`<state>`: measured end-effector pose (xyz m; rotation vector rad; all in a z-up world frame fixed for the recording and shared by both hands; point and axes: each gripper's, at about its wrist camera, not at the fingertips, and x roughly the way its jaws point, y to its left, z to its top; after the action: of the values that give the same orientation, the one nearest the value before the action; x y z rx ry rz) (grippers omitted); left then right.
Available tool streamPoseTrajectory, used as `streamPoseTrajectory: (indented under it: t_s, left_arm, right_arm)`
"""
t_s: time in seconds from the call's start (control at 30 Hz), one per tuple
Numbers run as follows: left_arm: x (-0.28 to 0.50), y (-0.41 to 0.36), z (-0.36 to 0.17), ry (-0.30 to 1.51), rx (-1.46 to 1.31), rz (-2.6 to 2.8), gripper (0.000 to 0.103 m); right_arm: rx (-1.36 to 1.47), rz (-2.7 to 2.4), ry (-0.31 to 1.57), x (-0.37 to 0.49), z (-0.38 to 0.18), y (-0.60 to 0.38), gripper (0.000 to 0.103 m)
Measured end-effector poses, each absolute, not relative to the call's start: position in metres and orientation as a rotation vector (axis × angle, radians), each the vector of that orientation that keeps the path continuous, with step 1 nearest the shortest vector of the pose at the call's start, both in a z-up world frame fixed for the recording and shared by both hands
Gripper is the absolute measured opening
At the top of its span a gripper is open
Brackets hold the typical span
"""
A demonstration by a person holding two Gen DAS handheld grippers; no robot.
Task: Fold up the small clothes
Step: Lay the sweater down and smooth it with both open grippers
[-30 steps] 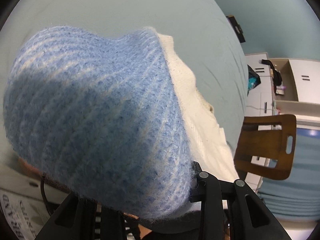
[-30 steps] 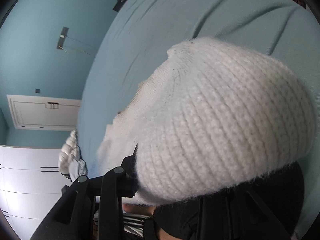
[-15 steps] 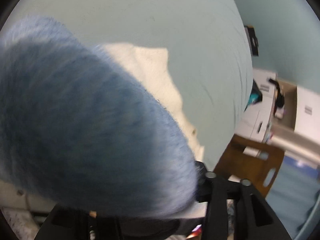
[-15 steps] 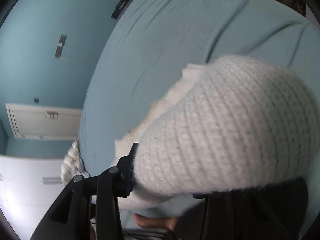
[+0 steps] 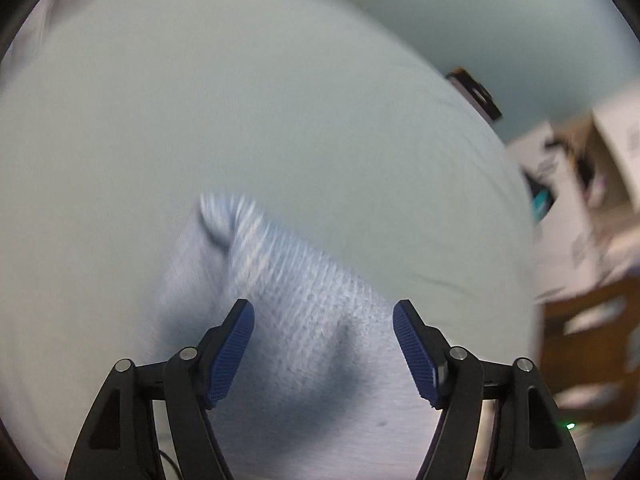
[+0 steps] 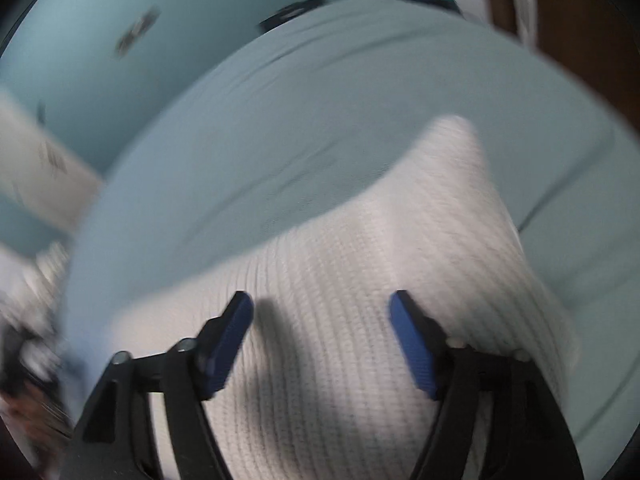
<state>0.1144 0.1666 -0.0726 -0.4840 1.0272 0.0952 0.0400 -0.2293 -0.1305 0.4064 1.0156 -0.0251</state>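
A knitted garment lies on a pale teal bed sheet [image 5: 280, 100]. Its light blue part [image 5: 304, 312] fills the lower middle of the left wrist view, blurred by motion. My left gripper [image 5: 323, 312] hangs just above it, its jaws opening wide, the blue pads clear of the knit. In the right wrist view the white ribbed part [image 6: 400, 248] spreads across the sheet [image 6: 280, 120]. My right gripper [image 6: 322, 304] is over it with jaws opening, nothing pressed between the pads.
A brown wooden chair [image 5: 588, 344] and white furniture [image 5: 580, 184] stand off the bed's right side in the left wrist view. Teal wall [image 6: 100, 20] and a white cabinet [image 6: 36, 172] lie beyond the bed in the right wrist view.
Both grippers were shut on the garment, held up close to the cameras. Now both have let go; the garment lies on the sheet and the jaws stand wide apart.
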Motion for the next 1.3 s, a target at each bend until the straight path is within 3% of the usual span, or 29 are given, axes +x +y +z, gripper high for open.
streamPoseTrajectory:
  t_s: [0.1,0.13,0.17,0.27,0.33,0.47,0.57,0.73,0.87,0.97,1.03,1.3]
  left_arm:
    - [0.092,0.105,-0.055,0.915,-0.171,0.06,0.083]
    - [0.087,0.087,-0.058,0.904,-0.091,0.041,0.096]
    - [0.084,0.069,-0.066,0.906,0.002,0.047,0.102]
    - [0.082,0.034,-0.102,0.932,0.262,0.124,0.103]
    - [0.087,0.02,-0.141,1.008,0.428,0.126,0.103]
    - [0.086,0.036,-0.148,1.012,0.294,0.058,0.103]
    - [0.092,0.038,-0.136,1.061,0.227,0.045,0.103]
    - [0.056,0.019,-0.102,0.929,0.225,0.019,0.103]
    - [0.045,-0.015,-0.115,0.942,0.332,-0.048,0.103]
    - [0.046,-0.023,-0.151,1.01,0.455,-0.01,0.103]
    - [0.041,-0.018,-0.154,0.996,0.38,-0.031,0.103]
    - [0.06,-0.032,-0.157,1.031,0.342,-0.031,0.103]
  right_arm:
    - [0.129,-0.094,1.016,0.032,-0.122,-0.184,0.078]
    - [0.088,-0.093,0.988,0.025,-0.116,-0.173,0.078]
    - [0.072,-0.059,0.943,0.015,-0.107,-0.162,0.078]
    - [0.048,0.025,0.846,-0.011,-0.087,-0.138,0.082]
    - [0.043,0.016,0.882,-0.017,-0.096,-0.131,0.086]
    - [0.028,0.026,1.08,-0.006,-0.148,-0.139,0.093]
    - [-0.003,0.017,1.069,-0.01,-0.148,-0.132,0.094]
    - [0.019,0.007,0.973,-0.026,-0.127,-0.116,0.094]
    - [0.055,0.065,0.858,-0.039,-0.113,-0.098,0.094]
    - [-0.045,0.028,0.992,-0.027,-0.141,-0.086,0.095]
    - [-0.065,0.019,1.059,-0.02,-0.159,-0.083,0.101]
    - [-0.08,-0.001,1.057,-0.025,-0.171,-0.06,0.102]
